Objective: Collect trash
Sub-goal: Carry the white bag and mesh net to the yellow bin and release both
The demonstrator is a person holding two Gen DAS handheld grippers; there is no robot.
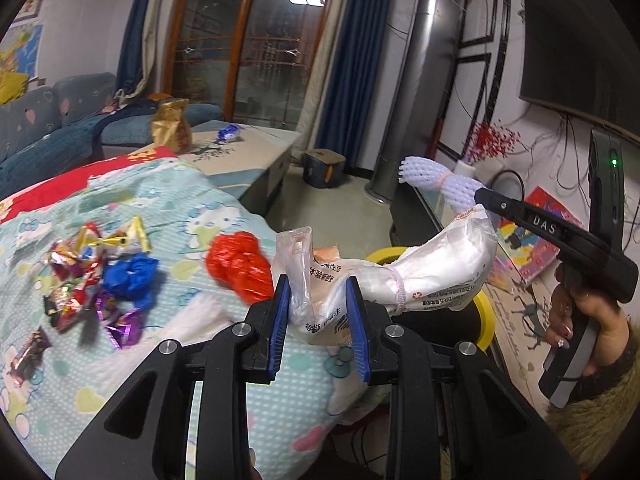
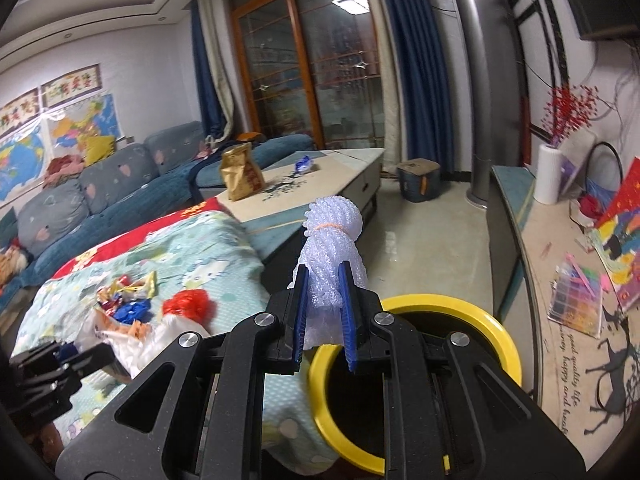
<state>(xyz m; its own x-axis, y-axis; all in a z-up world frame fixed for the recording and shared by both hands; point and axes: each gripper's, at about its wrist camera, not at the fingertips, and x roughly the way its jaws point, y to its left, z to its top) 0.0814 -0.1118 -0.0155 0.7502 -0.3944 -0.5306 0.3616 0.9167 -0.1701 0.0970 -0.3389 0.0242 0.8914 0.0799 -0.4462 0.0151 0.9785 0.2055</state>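
living room, quilt-covered bed (image 1: 168, 380). left gripper (image 1: 318, 320) clamped on plastic bag (image 1: 432, 268), right gripper (image 2: 324, 312) clamped on foam net (image 2: 332, 240), both near yellow-rimmed bin (image 2: 472, 308). candy wrappers (image 1: 88, 276), red wad (image 1: 238, 266) left on bed, so roughly halfway.

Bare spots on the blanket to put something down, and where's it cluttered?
Free: blanket between the red plastic bag and the red quilt edge, and the near patch below the blue bag. Crowded: candy wrappers at left.

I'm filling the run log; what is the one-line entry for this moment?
left tongs: shut on plastic bag | right tongs: shut on foam net | yellow-rimmed bin: below both | wrappers: on blanket
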